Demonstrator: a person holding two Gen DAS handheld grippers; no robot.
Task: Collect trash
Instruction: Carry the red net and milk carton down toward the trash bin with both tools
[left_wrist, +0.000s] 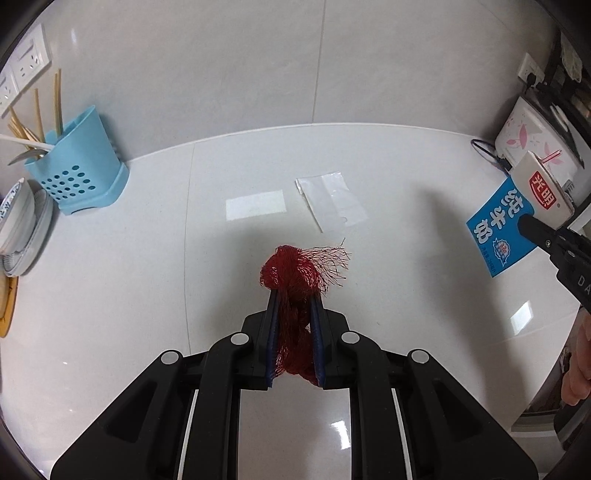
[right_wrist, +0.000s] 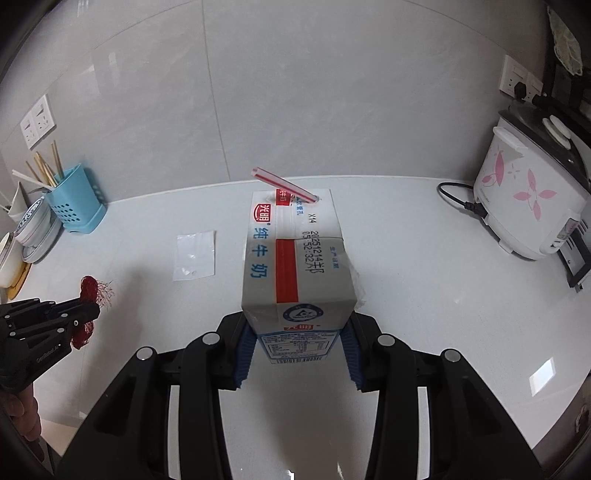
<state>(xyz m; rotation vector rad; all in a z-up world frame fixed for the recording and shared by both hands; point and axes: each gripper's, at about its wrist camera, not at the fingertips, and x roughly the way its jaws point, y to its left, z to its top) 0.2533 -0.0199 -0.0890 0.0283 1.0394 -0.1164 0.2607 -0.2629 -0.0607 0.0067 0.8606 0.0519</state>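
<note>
Left fingers (left_wrist: 295, 299) clenched on one red net (left_wrist: 295, 269), right fingers (right_wrist: 299, 328) on one milk carton (right_wrist: 295, 254).

Trash items: red mesh net, milk carton, clear plastic wrapper.

Red mesh net (left_wrist: 295, 277) bunched into a wad, frayed strands sticking out to one side, pinched between blue pads and lifted off the white counter; milk carton (right_wrist: 295, 266), white and blue with a red stripe and printed date code, clamped by its lower end, tilted away from the camera, red-and-white straw (right_wrist: 284, 184) poking aslant from its top; clear plastic wrapper (left_wrist: 330, 201) lying flat and crinkled on the counter, apart from both, a small punched hole near one edge.
</note>
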